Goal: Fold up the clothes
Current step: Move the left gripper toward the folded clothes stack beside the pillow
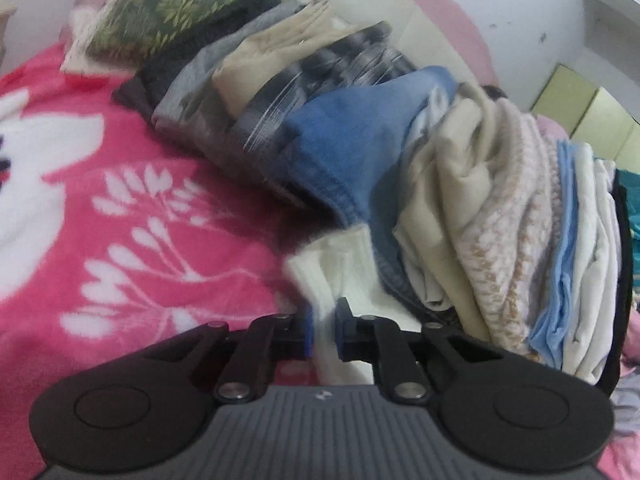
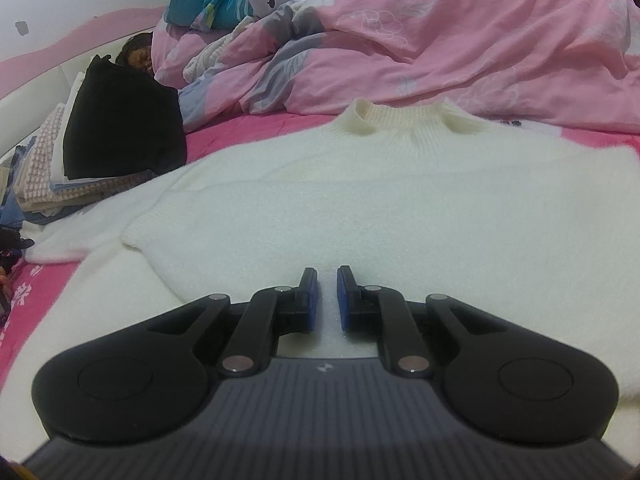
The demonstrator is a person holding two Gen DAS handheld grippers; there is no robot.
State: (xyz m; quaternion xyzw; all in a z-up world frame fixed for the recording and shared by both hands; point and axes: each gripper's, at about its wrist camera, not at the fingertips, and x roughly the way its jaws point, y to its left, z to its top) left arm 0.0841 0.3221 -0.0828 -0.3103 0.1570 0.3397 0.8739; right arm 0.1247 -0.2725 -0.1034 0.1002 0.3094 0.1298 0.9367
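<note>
A white sweater [image 2: 360, 184] lies flat on the pink blanket [image 1: 120, 200], collar toward the heaped duvet [image 2: 440, 48] at the bed's far edge; one sleeve already looks folded across the body, so the fold seems only begun; the left gripper [image 1: 324, 332] pinches a white strip of it, jaws closed on the cloth; the right gripper [image 2: 327, 300] sits low over the knit, narrowly parted, and whether it holds fabric cannot be told; finished stacks [image 1: 400, 152] line the headboard edge.

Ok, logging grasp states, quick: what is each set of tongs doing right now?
Left tongs: shut on white cloth, probably the sweater's sleeve.
Right tongs: narrow gap over the white sweater; cannot tell if they grip it.
</note>
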